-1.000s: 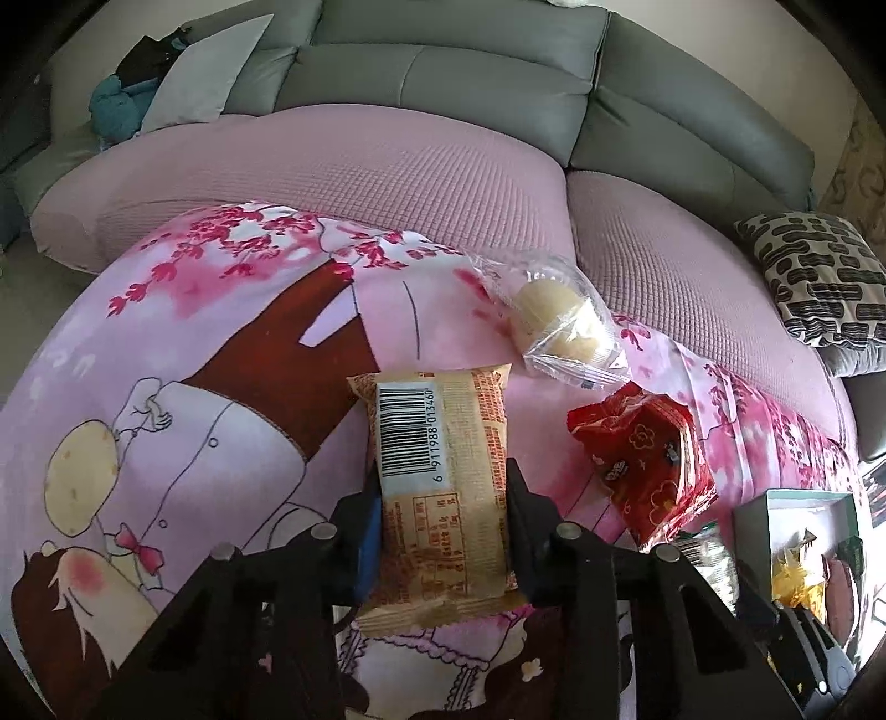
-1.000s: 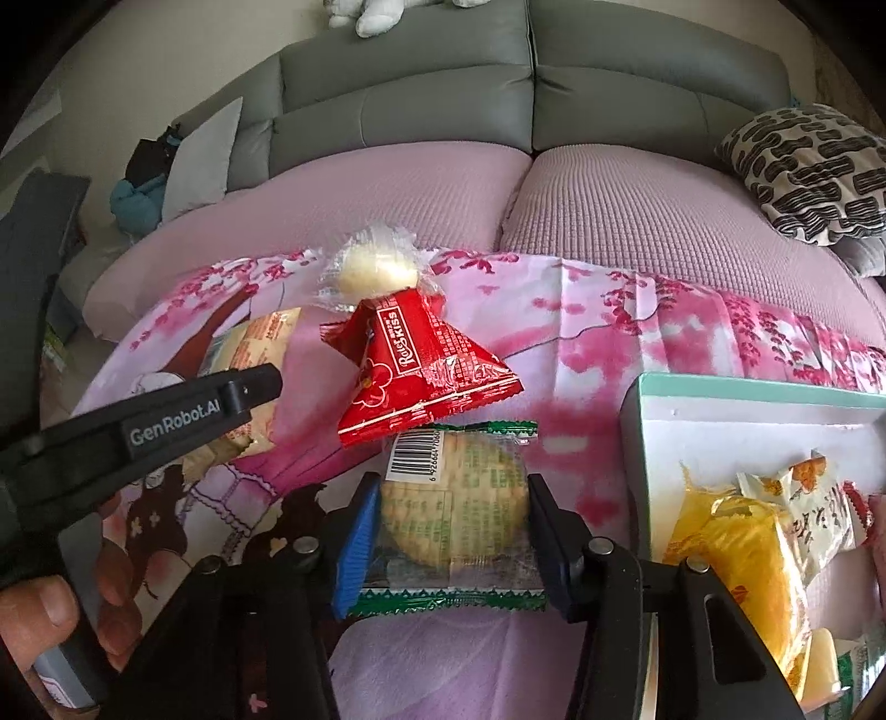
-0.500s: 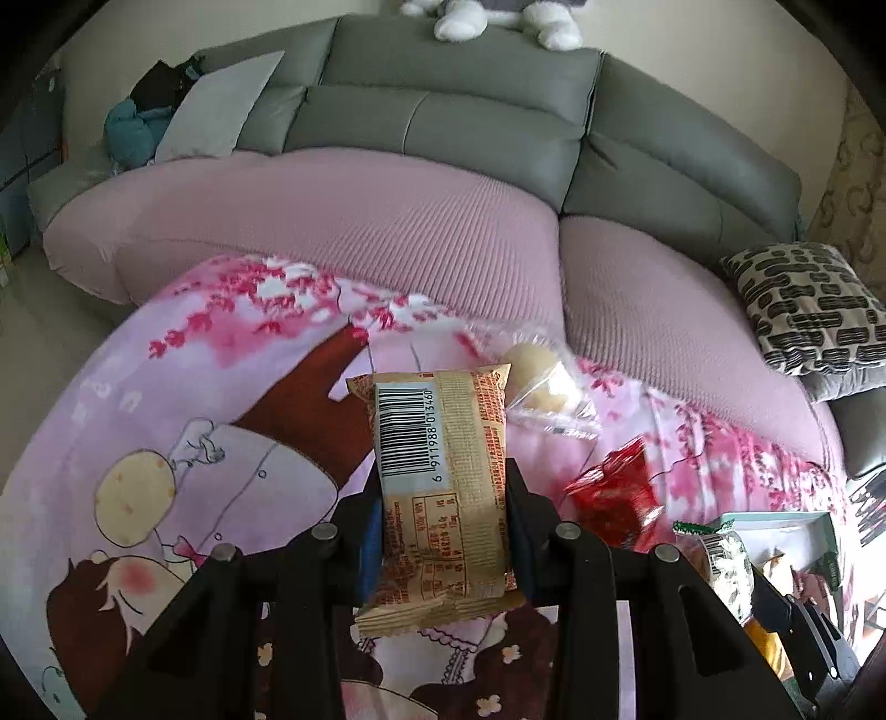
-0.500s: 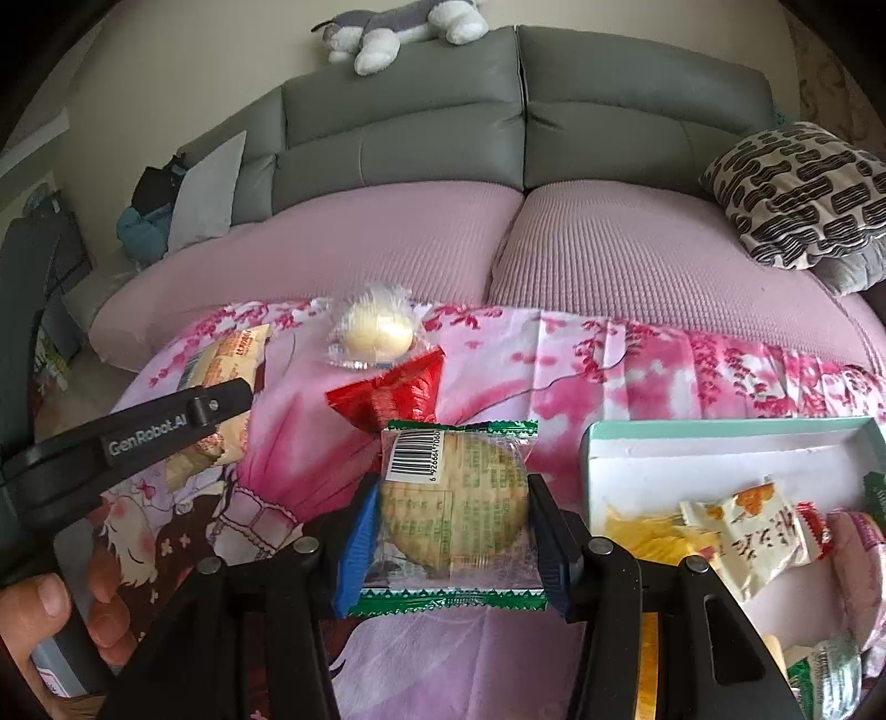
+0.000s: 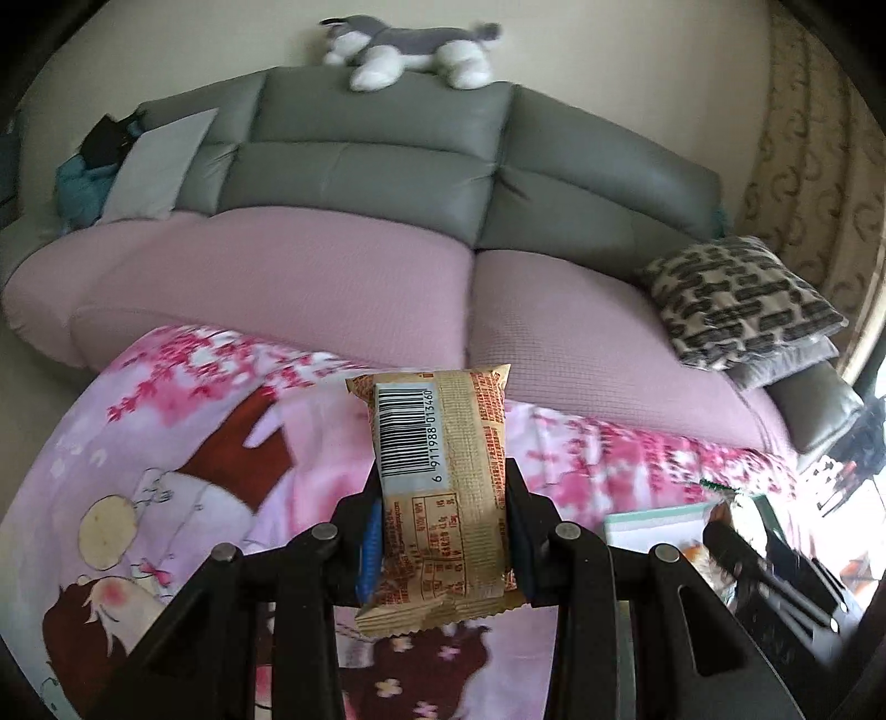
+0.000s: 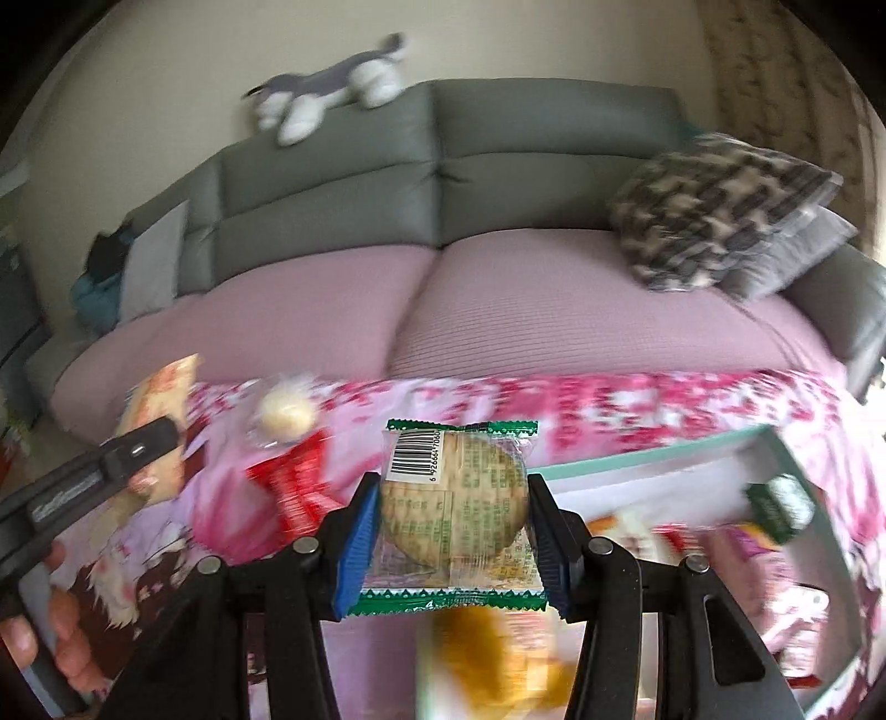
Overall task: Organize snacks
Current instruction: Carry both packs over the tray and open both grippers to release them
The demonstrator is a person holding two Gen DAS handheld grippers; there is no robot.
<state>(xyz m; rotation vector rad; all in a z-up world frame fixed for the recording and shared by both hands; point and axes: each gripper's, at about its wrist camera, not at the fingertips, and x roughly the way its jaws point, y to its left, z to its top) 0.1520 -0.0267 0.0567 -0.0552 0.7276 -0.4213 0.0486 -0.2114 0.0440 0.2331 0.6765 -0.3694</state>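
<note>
My left gripper (image 5: 443, 498) is shut on a beige snack packet (image 5: 443, 487) with a barcode, held upright above the pink cartoon cloth (image 5: 166, 471). My right gripper (image 6: 451, 498) is shut on a round cracker in a clear, green-edged wrapper (image 6: 454, 504), raised over the near edge of the teal-rimmed box (image 6: 637, 459). In the right wrist view the left gripper (image 6: 138, 448) and its beige packet (image 6: 160, 399) appear at the left, with a hand (image 6: 66, 637) below. A red packet (image 6: 299, 482) and a clear-wrapped pale bun (image 6: 282, 415) lie on the cloth.
The box holds several snacks, among them a yellow packet (image 6: 498, 659) and a green one (image 6: 781, 498). Behind the cloth stands a grey sofa (image 5: 360, 166) with pink seat covers, a patterned cushion (image 5: 736, 299) and a plush dog (image 5: 410, 52) on top.
Both grippers have risen with their packets and the views have tilted up to the sofa back. The right gripper has moved right over the box; the red packet and bun now lie to its left.
</note>
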